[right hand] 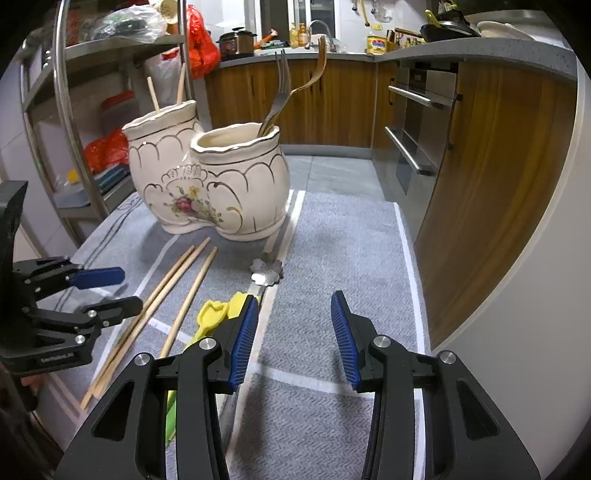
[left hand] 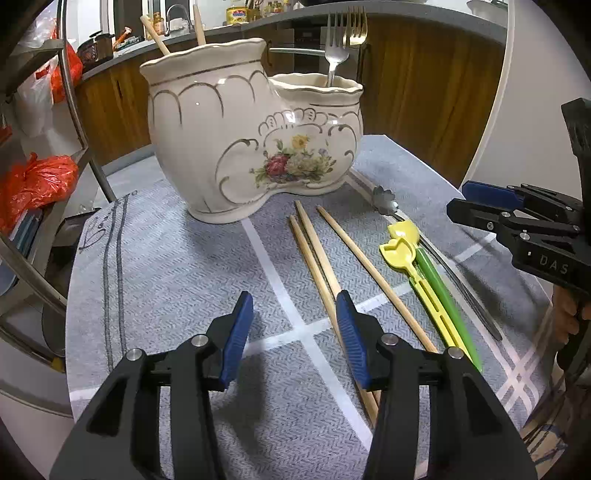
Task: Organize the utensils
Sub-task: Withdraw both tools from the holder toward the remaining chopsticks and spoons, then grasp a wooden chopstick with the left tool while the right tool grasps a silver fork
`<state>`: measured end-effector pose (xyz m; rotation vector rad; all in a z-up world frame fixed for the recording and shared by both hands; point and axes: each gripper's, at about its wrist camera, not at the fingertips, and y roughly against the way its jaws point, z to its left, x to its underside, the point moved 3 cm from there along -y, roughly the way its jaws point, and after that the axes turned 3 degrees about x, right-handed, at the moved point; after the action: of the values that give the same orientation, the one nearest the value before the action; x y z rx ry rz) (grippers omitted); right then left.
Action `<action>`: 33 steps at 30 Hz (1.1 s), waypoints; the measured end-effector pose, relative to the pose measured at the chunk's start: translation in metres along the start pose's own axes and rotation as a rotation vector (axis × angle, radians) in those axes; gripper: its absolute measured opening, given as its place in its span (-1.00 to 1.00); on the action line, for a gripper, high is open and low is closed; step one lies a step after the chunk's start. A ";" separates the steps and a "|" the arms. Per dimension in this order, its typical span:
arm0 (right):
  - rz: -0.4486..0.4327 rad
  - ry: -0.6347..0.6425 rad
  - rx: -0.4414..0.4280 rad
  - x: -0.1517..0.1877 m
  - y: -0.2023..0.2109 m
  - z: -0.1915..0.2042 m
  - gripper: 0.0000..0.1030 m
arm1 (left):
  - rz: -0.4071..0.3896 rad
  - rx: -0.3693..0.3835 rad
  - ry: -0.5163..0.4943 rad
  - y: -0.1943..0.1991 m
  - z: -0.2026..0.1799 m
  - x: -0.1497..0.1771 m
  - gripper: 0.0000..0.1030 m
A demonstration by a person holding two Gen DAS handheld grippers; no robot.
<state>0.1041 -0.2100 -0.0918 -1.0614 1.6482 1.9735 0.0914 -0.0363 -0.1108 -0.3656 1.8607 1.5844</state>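
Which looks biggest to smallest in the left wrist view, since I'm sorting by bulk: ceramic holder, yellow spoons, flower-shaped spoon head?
1. Ceramic holder, by far the largest.
2. Yellow spoons, long and thin.
3. Flower-shaped spoon head, smallest.
The spoon head lies farther from the camera than the yellow spoons, so that gap is partly nearness.

A: What's the holder like?
B: A cream ceramic utensil holder (left hand: 236, 140) with gold scallops and a painted flower bouquet, upright in the upper middle of the left wrist view. It has two compartments: the taller one holds two wooden chopsticks (left hand: 159, 37), the lower one holds forks (left hand: 347, 33) (one silver, one golden).

A: And the loose pieces?
B: Three wooden chopsticks (left hand: 325, 266) lie flat at centre, two touching, one just beside. To their right lie a yellow utensil (left hand: 406, 254), a green utensil (left hand: 443, 291) and a flower-headed metal utensil (left hand: 384, 199) with a dark handle.
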 end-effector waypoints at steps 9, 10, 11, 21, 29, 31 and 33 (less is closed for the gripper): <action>0.017 0.028 -0.002 -0.002 -0.008 0.004 -0.27 | 0.024 0.029 -0.038 -0.004 -0.009 -0.001 -0.58; 0.020 0.039 -0.003 -0.005 -0.010 0.005 -0.28 | 0.026 0.039 -0.048 -0.004 -0.010 -0.001 -0.67; 0.027 0.047 -0.009 -0.009 -0.014 0.005 -0.29 | 0.029 0.045 -0.055 -0.003 -0.011 -0.001 -0.72; 0.111 0.093 -0.136 -0.035 -0.048 0.012 -0.43 | 0.060 0.064 -0.044 0.004 -0.003 0.001 -0.90; 0.181 0.053 -0.207 -0.039 -0.069 0.000 -0.43 | 0.068 0.087 -0.009 0.003 0.000 0.001 -0.89; 0.186 0.051 -0.228 -0.037 -0.072 0.001 -0.51 | 0.070 0.088 -0.010 0.002 0.000 0.001 -0.88; 0.182 0.051 -0.250 -0.037 -0.073 0.001 -0.65 | 0.072 0.087 -0.013 0.000 0.000 0.000 -0.88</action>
<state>0.1782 -0.1836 -0.1144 -1.0890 1.6043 2.3376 0.0918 -0.0368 -0.1107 -0.2517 1.9448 1.5431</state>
